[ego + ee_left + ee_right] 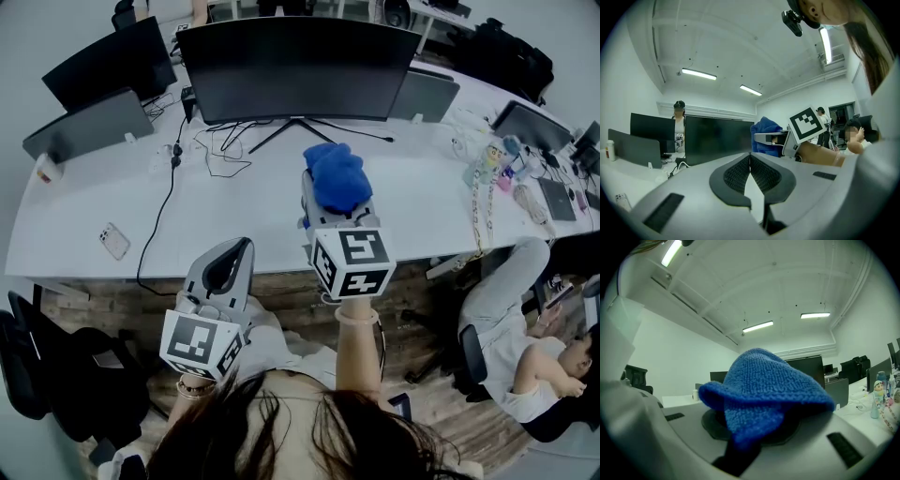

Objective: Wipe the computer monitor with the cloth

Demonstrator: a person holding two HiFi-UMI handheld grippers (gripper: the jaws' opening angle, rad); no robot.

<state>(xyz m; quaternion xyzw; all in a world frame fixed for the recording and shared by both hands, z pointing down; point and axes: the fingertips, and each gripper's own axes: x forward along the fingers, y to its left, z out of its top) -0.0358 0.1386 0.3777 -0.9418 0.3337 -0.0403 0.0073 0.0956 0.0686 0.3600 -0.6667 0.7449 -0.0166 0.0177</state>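
A wide curved black monitor (298, 67) stands on its tripod foot at the back of the white desk (253, 211); it also shows dark in the left gripper view (717, 138). My right gripper (330, 192) is raised in front of the monitor, shut on a bunched blue cloth (336, 175) that fills the right gripper view (764, 390). My left gripper (228, 269) hangs lower at the desk's front edge, jaws shut with nothing between them (750, 157).
Other dark monitors (108, 64) stand at the back left and right. A phone (114, 241) lies on the desk's left, cables (211, 150) trail by the monitor foot. Bottles and small items (502, 159) crowd the right. A seated person (525, 347) is at the right.
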